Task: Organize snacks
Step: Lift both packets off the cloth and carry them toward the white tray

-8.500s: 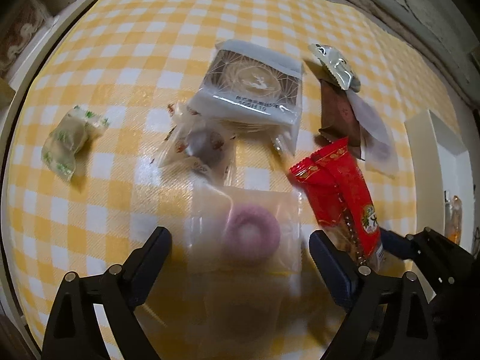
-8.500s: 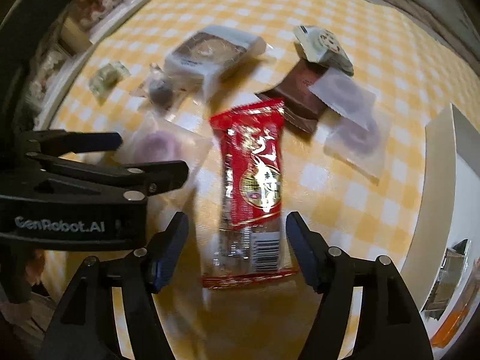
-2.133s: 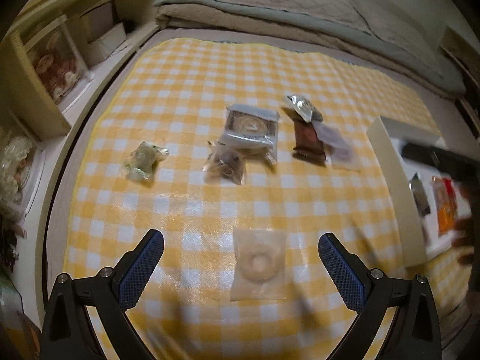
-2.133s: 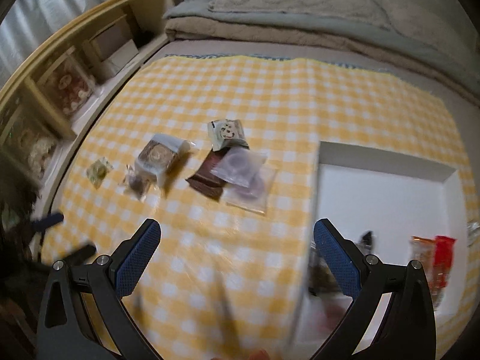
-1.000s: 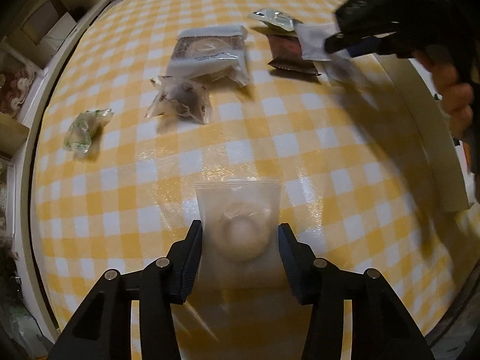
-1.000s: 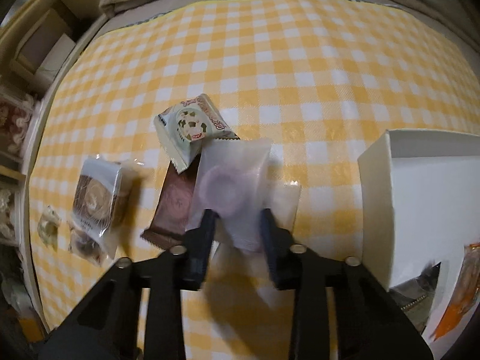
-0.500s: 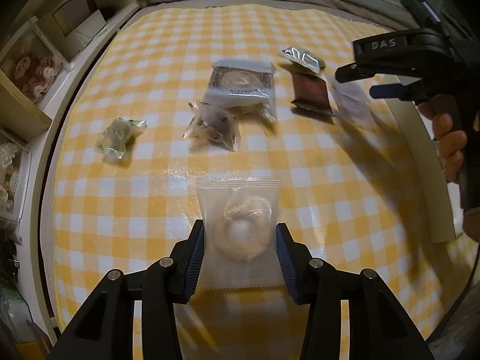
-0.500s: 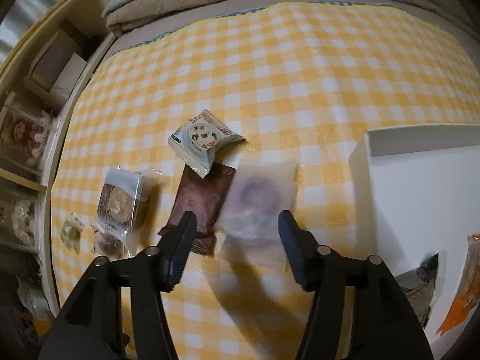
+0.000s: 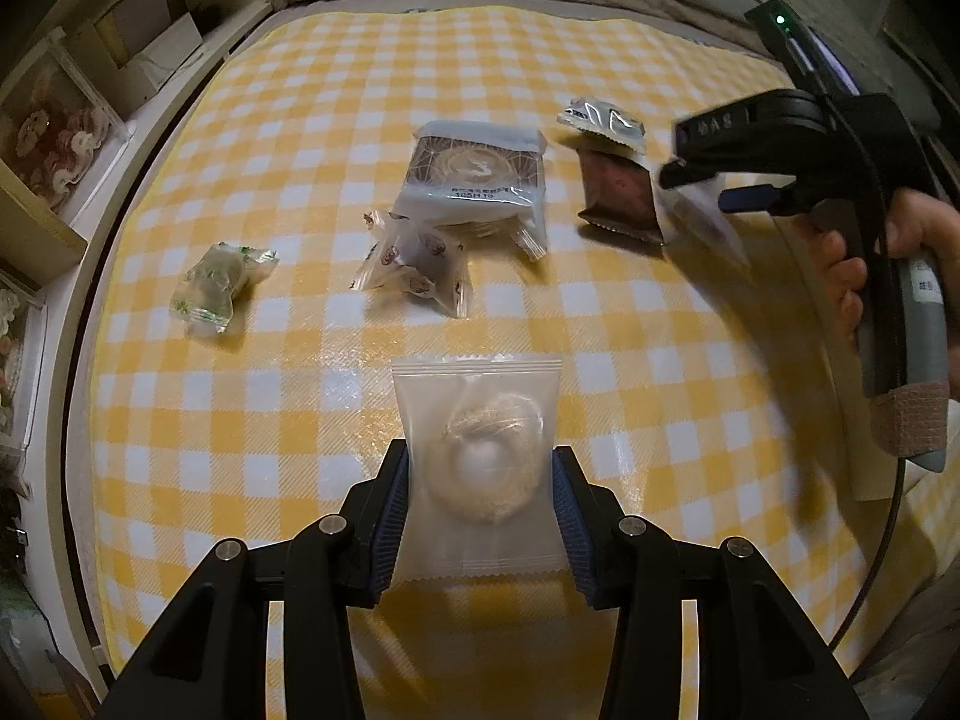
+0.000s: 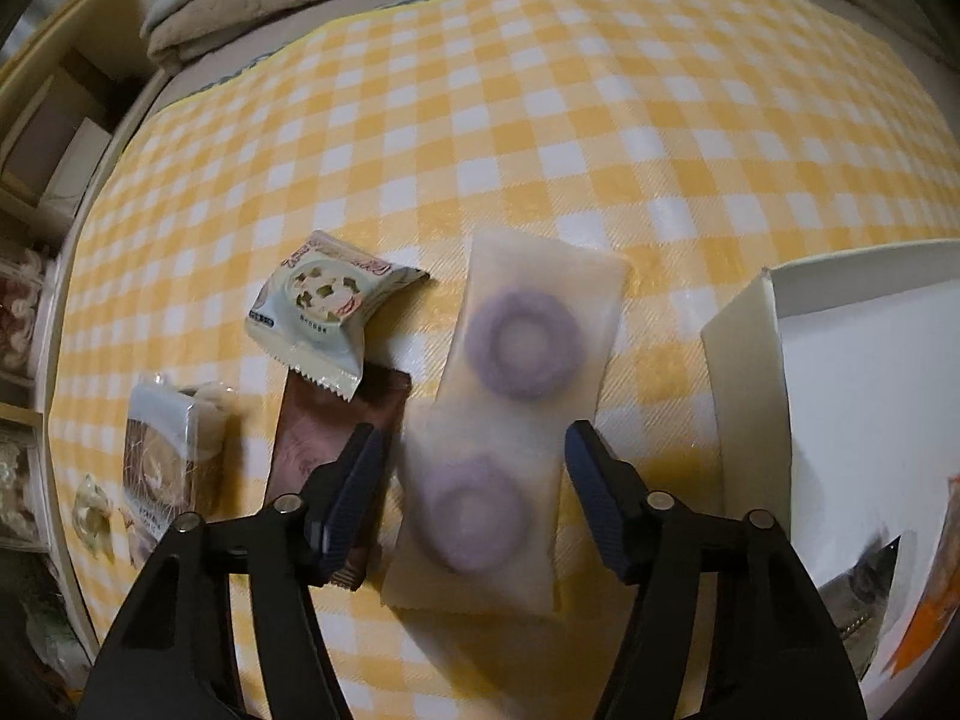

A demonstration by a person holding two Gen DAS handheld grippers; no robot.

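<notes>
Two tools are showing, the left tool (image 9: 480,504) and the right tool (image 10: 471,495). Three ring-shaped sweets in frosted packets are lying out: one pale ring packet (image 9: 480,468) and two purple ring packets (image 10: 528,324) (image 10: 474,516). One brown packet (image 10: 336,420), one silver-backed biscuit packet (image 10: 324,312), one round cake in a clear wrapper (image 9: 474,180), one small clear candy bag (image 9: 414,258) and one green-printed candy (image 9: 216,288) are lying there too. One white box (image 10: 744,360) is standing at the side.

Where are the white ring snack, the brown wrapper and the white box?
white ring snack (image 9: 489,462): left wrist view, on the ring inside its clear packet.
brown wrapper (image 9: 618,192): left wrist view, middle of the wrapper's face.
white box (image 10: 744,360): right wrist view, on its near side wall.
</notes>
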